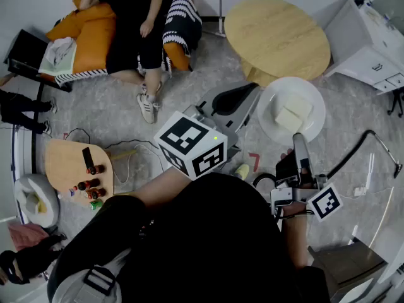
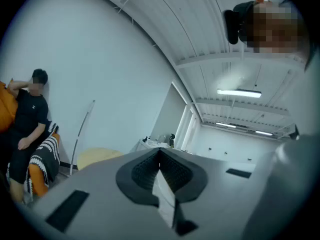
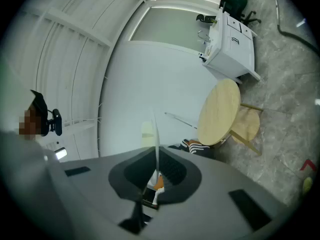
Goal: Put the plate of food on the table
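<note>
A white plate (image 1: 314,122) carrying pale blocks of food (image 1: 291,113) hangs above the grey floor, just short of the round wooden table (image 1: 278,33). My right gripper (image 1: 299,139) is shut on the plate's near rim. In the right gripper view the plate (image 3: 156,136) shows edge-on between the closed jaws of that gripper (image 3: 156,171), with the table (image 3: 220,111) beyond. My left gripper (image 1: 257,95) reaches the plate's left rim. A thin white sliver of the plate (image 2: 164,199) is pinched in the left gripper (image 2: 160,171).
A person sits on an orange sofa (image 1: 95,27) at the back left. A white cabinet (image 1: 366,43) stands at the right. A low wooden side table (image 1: 66,163) with several small bottles is at the left. Cables and a black hose (image 1: 360,147) lie on the floor.
</note>
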`<state>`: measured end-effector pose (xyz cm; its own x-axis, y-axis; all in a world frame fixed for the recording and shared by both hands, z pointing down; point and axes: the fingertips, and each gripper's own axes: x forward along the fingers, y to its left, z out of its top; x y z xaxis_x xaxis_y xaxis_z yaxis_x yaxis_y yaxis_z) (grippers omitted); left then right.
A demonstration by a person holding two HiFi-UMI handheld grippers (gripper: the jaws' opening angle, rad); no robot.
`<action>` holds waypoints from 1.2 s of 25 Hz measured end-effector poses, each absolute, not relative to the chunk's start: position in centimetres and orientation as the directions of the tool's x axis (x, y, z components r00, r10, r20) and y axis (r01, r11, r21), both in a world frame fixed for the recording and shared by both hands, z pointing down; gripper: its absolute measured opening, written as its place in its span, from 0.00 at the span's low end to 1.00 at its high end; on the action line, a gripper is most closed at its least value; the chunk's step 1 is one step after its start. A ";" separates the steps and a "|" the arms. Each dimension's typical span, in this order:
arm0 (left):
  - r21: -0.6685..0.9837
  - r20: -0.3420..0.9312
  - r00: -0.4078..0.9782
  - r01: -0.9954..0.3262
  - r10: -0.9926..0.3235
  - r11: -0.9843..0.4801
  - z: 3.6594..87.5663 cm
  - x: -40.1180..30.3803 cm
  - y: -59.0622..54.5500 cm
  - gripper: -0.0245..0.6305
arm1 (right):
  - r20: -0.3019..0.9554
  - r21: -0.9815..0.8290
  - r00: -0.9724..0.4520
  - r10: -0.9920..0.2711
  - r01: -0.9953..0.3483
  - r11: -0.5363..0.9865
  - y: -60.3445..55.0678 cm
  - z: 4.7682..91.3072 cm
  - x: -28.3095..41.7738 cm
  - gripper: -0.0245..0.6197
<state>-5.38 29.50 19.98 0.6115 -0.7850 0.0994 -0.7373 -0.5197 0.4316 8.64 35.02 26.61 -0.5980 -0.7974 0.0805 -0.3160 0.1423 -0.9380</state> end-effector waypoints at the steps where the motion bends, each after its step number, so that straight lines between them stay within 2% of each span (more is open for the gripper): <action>1: 0.425 0.094 0.637 -0.720 -0.765 -0.548 19.7 -5.1 29.1 0.05 | 0.070 -0.936 -0.593 -0.803 -0.317 0.153 34.7 26.5 8.8 0.06; 6: 0.361 0.090 0.710 -0.677 -0.699 -0.642 18.2 -5.2 28.2 0.05 | 0.050 -0.927 -0.583 -0.811 -0.329 0.180 34.6 25.9 8.6 0.06; 23: 0.365 0.074 0.707 -0.675 -0.703 -0.640 18.4 -7.0 29.8 0.05 | 0.054 -0.921 -0.581 -0.812 -0.343 0.185 35.4 25.7 6.3 0.06; 30: 0.388 0.069 0.710 -0.666 -0.701 -0.637 19.8 -10.6 30.6 0.05 | 0.071 -0.920 -0.555 -0.829 -0.357 0.160 36.4 26.6 3.4 0.06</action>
<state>-10.61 30.59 19.83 0.7099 -0.7009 0.0693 -0.6664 -0.6366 0.3881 3.37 36.42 26.62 -0.5547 -0.8290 0.0713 -0.3568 0.1596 -0.9205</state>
